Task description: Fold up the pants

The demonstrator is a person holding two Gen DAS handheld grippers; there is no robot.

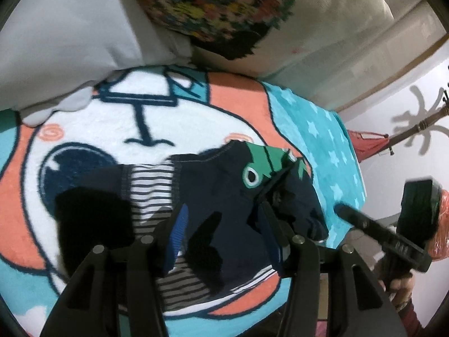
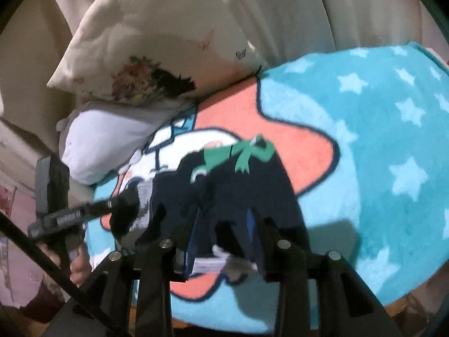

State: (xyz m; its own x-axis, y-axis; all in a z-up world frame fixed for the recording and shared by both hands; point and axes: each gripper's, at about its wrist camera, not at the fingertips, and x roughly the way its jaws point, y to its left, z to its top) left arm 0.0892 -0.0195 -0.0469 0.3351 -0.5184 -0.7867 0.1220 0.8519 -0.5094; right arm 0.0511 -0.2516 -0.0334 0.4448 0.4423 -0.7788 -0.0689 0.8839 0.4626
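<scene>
Small navy pants (image 1: 224, 185) with a green creature print and a striped lining lie bunched on a bright cartoon blanket (image 1: 112, 123). My left gripper (image 1: 221, 213) hovers just over them, jaws apart, blue pads bare, its fingers casting shadows on the cloth. From the right wrist view the same pants (image 2: 252, 179) lie under my right gripper (image 2: 223, 224), which stands open too, with navy cloth and a striped edge showing between its fingers. The right gripper's body (image 1: 415, 210) shows at the left wrist view's right edge. The left gripper's body (image 2: 53, 185) shows at the right wrist view's left.
A white pillow (image 1: 64, 36) and a flowered cushion (image 1: 213, 8) lean at the blanket's far side. The star-patterned blanket part (image 2: 378, 140) spreads right of the pants. A coat stand (image 1: 421, 129) is by the wall. A hand (image 2: 78, 266) grips the left tool.
</scene>
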